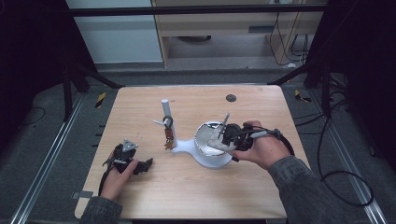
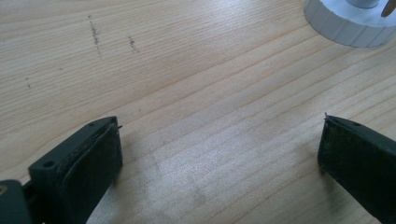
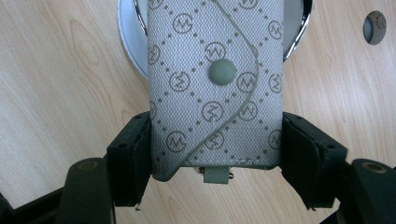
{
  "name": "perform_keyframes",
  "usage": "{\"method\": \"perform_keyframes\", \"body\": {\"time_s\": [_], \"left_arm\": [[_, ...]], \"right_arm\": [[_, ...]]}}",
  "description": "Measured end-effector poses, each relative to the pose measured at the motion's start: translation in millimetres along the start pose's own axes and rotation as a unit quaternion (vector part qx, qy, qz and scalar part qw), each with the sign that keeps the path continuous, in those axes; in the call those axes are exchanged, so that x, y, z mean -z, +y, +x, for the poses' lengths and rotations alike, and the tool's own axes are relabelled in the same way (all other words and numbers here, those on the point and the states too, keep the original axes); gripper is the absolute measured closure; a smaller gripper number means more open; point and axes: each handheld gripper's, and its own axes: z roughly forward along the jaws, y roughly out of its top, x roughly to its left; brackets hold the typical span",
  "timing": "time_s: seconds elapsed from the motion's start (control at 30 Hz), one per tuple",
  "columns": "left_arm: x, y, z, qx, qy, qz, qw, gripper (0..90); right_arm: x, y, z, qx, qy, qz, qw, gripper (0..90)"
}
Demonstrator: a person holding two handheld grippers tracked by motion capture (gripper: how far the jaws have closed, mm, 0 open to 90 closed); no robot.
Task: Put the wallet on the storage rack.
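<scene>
A grey monogrammed key pouch [image 3: 215, 88], its flap fastened by a round snap, sits clamped between the two black jaws of my right gripper [image 3: 217, 154], the pads pressing on both of its long edges. In the right gripper view I see the pouch held above the shiny rim of a round white dish [image 3: 127, 42], with a small tab poking out at its lower edge. From the high view, my right gripper [image 1: 224, 136] holds the pouch over that dish [image 1: 210, 158] at the table's centre right, my right hand [image 1: 261, 147] wrapped around the tool. The dish forms the base of a white stand whose upright post [image 1: 166, 112] rises just to the left, with a set of keys [image 1: 168, 135] hanging from a peg on it. Well apart, near the table's front left edge, my left gripper [image 1: 140, 165] rests low on the wooden table [image 1: 252, 196]. In the left gripper view its jaws stand wide, nothing between them but bare wood grain, the ribbed white edge of the stand base [image 2: 345, 25] at the top right corner
</scene>
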Motion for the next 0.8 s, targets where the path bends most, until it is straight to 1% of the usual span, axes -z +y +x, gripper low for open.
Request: {"method": "perform_keyframes", "body": {"time_s": [0.2, 0.33, 0.47, 0.73, 0.8], "left_arm": [[0.0, 0.0, 0.0, 0.000, 0.000, 0.000, 1.0000, 0.0], [0.0, 0.0, 0.0, 0.000, 0.000, 0.000, 1.0000, 0.0], [0.0, 0.0, 0.0, 0.000, 0.000, 0.000, 1.0000, 0.0], [0.0, 0.0, 0.0, 0.000, 0.000, 0.000, 1.0000, 0.0], [0.0, 0.0, 0.0, 0.000, 0.000, 0.000, 1.0000, 0.0]], "right_arm": [[-5.3, 7.1, 2.8, 0.007, -0.001, 0.007, 1.0000, 31.3], [-8.7, 9.8, 3.4, 0.006, -0.002, 0.015, 0.9999, 31.2], [-13.3, 12.4, 4.5, 0.003, 0.002, 0.017, 0.9999, 31.2], [-20.7, 17.3, 5.1, 0.004, 0.001, 0.024, 0.9997, 31.2], [-21.6, 18.8, 4.9, 0.008, -0.001, 0.026, 0.9996, 31.1]]}}
